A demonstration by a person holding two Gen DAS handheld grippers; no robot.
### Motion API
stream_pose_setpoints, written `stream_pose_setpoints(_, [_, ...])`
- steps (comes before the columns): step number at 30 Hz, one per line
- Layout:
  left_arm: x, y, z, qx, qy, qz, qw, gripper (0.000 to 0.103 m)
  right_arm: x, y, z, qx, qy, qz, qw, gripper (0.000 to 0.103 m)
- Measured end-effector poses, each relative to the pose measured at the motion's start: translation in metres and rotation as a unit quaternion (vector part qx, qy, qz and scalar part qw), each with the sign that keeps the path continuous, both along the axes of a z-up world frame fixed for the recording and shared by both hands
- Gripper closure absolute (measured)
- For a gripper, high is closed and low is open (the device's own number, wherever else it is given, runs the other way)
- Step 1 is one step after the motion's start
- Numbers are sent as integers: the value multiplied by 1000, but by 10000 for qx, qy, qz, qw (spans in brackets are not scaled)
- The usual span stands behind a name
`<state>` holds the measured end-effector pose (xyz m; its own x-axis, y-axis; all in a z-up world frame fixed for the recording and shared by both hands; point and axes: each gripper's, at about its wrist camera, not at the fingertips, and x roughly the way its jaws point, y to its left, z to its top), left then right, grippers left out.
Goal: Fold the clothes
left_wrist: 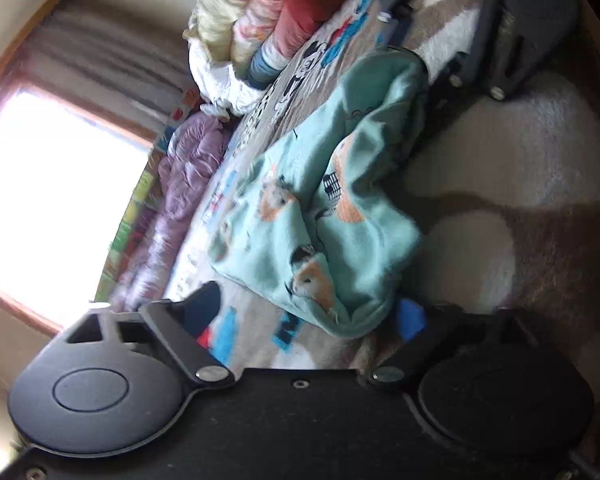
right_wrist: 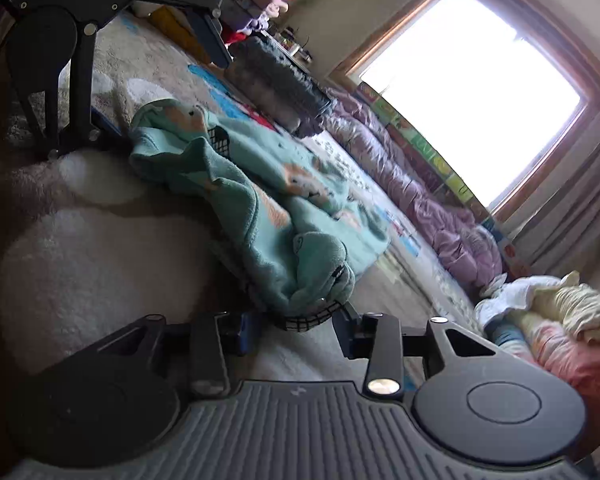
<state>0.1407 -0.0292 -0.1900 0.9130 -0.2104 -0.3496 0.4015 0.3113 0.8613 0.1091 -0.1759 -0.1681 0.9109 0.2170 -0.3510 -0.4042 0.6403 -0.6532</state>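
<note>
A mint-green fleece garment (left_wrist: 332, 216) (printed with orange-and-white animals) lies crumpled and partly folded over itself on the patterned bedcover (left_wrist: 236, 344), one bunched end (right_wrist: 316, 272) nearest the right-hand camera.

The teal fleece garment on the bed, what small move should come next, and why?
Probably close each gripper on the nearest edge of the teal fleece garment. It lies crumpled on the patterned blanket, and the left gripper and right gripper sit open at opposite ends without pinching it.

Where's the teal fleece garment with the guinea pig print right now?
The teal fleece garment lies crumpled on the patterned bed cover, between both grippers, centre frame in each wrist view, with the purple quilt beyond it toward the window.
</note>
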Motion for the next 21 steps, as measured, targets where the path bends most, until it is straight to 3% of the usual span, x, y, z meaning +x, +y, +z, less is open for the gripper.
stream_pose_setpoints(3, [0,0,-2,-39,-36,23,10000,39,-1,-8,7,64,-228,-52,9997,54])
stream_pose_setpoints(8, [4,2,-9,53,-221,-114,9997,39,-1,-17,6,-68,-458,69,9989,47])
stream_pose_setpoints(14, [11,5,-9,247,-210,-536,9980,38,-1,-17,0,-839,-874,907,9885,46])
stream_pose_setpoints(17, [13,5,-7,313,-157,-681,9971,40,1,-23,-2,-1078,-855,1369,9810,47])
stream_pose_setpoints(19, [14,5,-7,288,-103,-663,9973,48,4,-27,-1,-1076,-649,1579,9794,59])
stream_pose_setpoints(21, [13,4,-11,296,-77,-612,9977,67,4,-28,1,-1050,-528,1661,9791,63])
